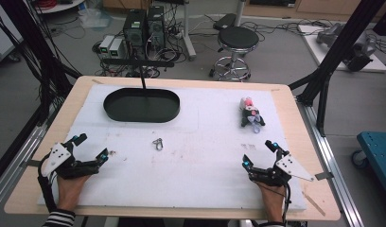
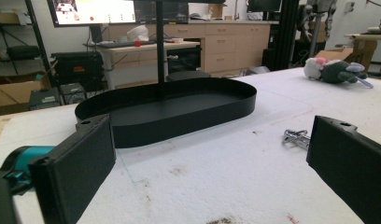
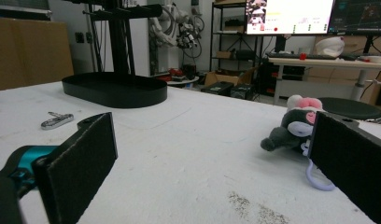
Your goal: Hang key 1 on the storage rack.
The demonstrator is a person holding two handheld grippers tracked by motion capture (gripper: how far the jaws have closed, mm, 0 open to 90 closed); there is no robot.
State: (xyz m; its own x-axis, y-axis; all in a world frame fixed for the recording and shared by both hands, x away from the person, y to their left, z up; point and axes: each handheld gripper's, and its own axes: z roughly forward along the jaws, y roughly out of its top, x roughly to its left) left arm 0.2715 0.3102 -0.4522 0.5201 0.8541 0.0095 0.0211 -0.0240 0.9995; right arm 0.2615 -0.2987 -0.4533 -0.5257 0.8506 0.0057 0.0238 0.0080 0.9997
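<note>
Start of run: both tongs idle, nothing picked up yet.

Left tongs (image 1: 91,147) and right tongs (image 1: 260,152) rest near the front edge of the tabletop (image 1: 191,170), jaws spread wide, holding nothing. The plush toy (image 1: 250,113) lies beyond the right tongs, well apart from the black oval tray (image 1: 141,105), which is bare inside. A small metal clip (image 1: 157,143) (possibly a carabiner, too small to tell) lies mid-tabletop between both tongs. Judged: likely toy and clip go into the tray; no step done, all reaching, grasping and placing left.
</note>
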